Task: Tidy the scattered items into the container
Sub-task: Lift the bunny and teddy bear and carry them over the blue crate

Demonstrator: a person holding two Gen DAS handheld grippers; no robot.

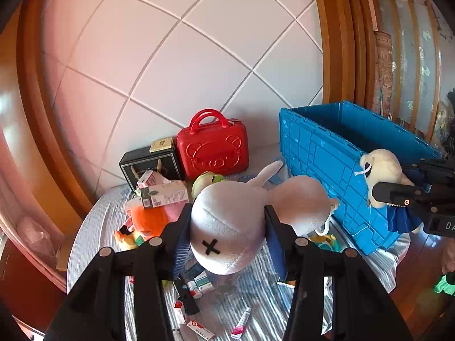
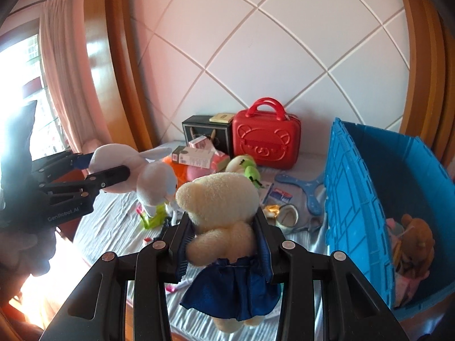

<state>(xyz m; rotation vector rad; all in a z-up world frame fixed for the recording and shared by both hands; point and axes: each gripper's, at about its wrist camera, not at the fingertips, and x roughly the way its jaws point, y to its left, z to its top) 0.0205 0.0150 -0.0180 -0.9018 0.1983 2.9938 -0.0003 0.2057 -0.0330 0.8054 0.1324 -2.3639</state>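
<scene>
My left gripper (image 1: 227,216) is shut on a white plush rabbit (image 1: 227,227) with a black X on its face, held above the bed; it also shows in the right wrist view (image 2: 153,176). My right gripper (image 2: 224,224) is shut on a cream plush bear (image 2: 221,199) in a blue skirt, held beside the blue crate (image 2: 352,199); the bear also shows in the left wrist view (image 1: 381,170) at the crate's near wall (image 1: 327,159). A brown plush (image 2: 418,236) lies inside the crate.
A red bear-embossed case (image 1: 213,145) and a black box (image 1: 148,162) stand at the wall. An orange plush (image 1: 148,221), a green plush (image 2: 250,170), cartons (image 1: 165,194), small medicine boxes (image 1: 199,284) and tubes (image 1: 241,321) lie scattered on the bed.
</scene>
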